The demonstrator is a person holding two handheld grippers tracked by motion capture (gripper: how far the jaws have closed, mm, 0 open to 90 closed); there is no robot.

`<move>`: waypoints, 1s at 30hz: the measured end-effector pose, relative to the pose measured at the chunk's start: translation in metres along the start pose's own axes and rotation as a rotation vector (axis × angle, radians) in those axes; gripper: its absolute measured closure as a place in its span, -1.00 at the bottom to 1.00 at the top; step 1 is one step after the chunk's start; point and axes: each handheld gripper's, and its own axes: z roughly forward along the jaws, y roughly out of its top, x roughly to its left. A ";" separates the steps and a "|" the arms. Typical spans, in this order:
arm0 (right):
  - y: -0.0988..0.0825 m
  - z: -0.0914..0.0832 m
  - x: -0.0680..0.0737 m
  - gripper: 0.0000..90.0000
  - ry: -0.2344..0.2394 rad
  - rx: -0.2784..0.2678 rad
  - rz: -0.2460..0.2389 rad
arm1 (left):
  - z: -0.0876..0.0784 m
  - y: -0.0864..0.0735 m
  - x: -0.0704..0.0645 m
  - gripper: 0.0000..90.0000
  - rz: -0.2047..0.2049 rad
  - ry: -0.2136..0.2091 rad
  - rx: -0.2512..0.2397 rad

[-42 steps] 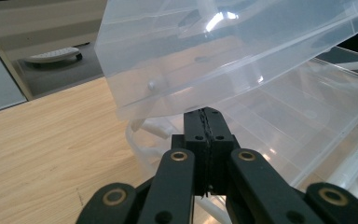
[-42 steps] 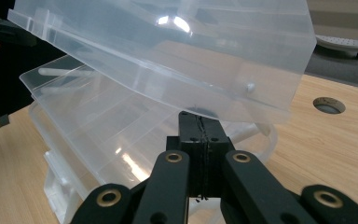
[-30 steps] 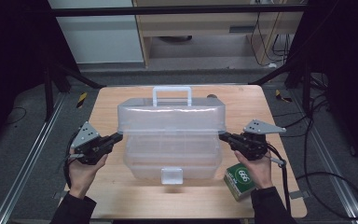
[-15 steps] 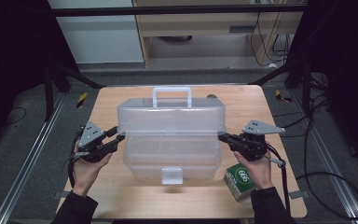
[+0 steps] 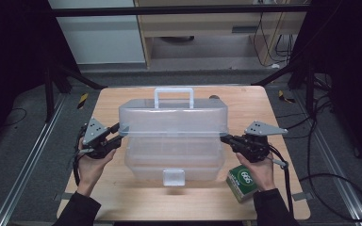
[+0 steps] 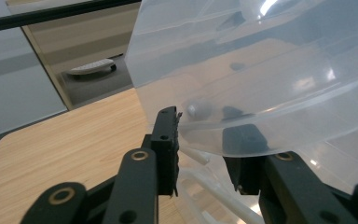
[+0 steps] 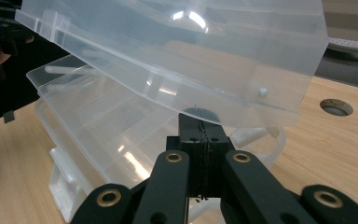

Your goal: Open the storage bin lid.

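In the middle of the high view the clear storage box [image 5: 172,141] stands on the wooden table [image 5: 283,188], its lid [image 5: 172,117] lifted. The left gripper [image 5: 118,134], shut a second ago, has just been opening and partly closing; its jaws now stand apart around the lid's edge, so it is probably regripping. The right gripper [image 5: 225,138] is closed against the box's right side.

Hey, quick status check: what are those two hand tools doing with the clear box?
Left tool just been closing, lid edge between its jaws. Right tool shut, under lid's other end. Clear plastic box lid raised. Green pack beside right hand, not blocking.
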 end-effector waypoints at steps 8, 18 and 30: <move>-0.007 0.002 -0.004 0.88 -0.068 0.064 -0.011 | -0.002 0.000 -0.002 0.56 0.001 0.024 0.011; -0.025 0.019 -0.013 0.76 -0.131 0.208 0.036 | -0.002 0.000 -0.002 0.56 -0.005 0.025 0.015; -0.034 0.032 -0.014 0.69 -0.118 0.276 0.068 | -0.002 0.001 -0.001 0.56 -0.022 0.022 0.019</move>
